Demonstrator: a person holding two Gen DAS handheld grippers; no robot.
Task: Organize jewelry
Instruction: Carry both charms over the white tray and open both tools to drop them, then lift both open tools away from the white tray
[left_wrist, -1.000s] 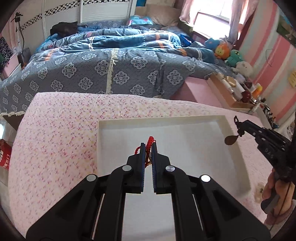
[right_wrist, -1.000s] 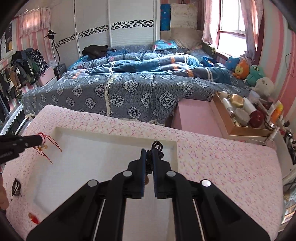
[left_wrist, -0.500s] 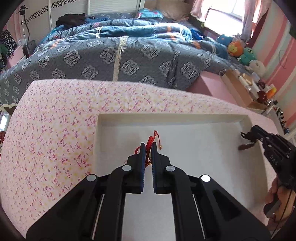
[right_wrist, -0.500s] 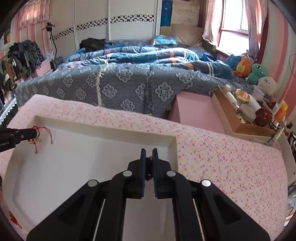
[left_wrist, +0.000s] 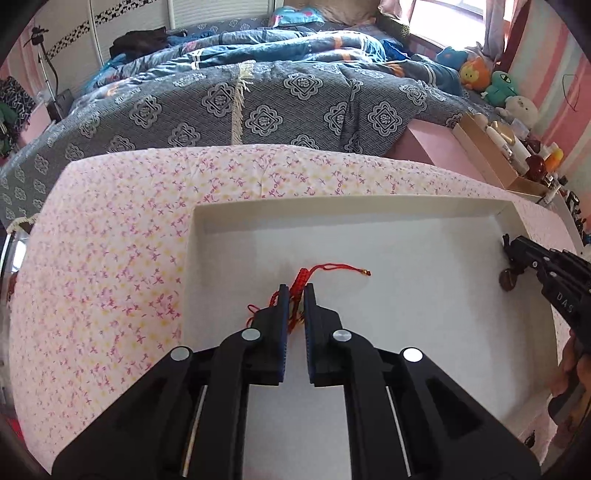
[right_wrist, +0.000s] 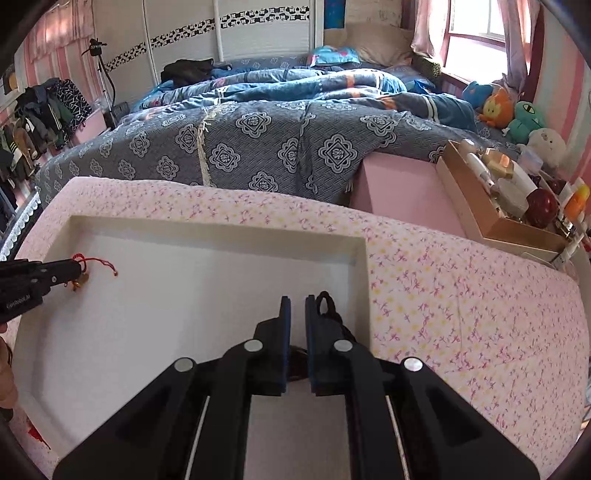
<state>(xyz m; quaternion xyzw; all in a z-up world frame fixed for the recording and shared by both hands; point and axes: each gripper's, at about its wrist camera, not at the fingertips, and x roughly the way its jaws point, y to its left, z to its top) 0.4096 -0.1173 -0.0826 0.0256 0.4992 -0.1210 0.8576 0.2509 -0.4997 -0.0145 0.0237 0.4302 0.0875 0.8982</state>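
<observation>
A shallow white tray (left_wrist: 332, 205) (right_wrist: 221, 221) lies on a pink floral cloth. My left gripper (left_wrist: 295, 288) (right_wrist: 77, 267) is low over the tray's left part. Its jaws are opening with a red cord bracelet (left_wrist: 332, 266) (right_wrist: 103, 263) between them. The pads no longer pinch the bracelet, and its tail rests on the tray floor. My right gripper (right_wrist: 297, 299) (left_wrist: 506, 242) is near the tray's right wall, shut on a black cord (right_wrist: 325, 301). The cord's brown round pendant (left_wrist: 508, 282) hangs down to the floor.
A bed with a blue-grey patterned quilt (left_wrist: 295, 96) stands beyond the table's far edge. A pink box (right_wrist: 402, 192) and a cardboard box of bottles (right_wrist: 495, 199) sit at the back right. A small red item (right_wrist: 35, 434) lies on the cloth outside the tray's near left corner.
Both grippers have sunk into the tray. The red bracelet's tail now lies on the floor and the pendant has come down to it. The left jaws stand slightly wider.
</observation>
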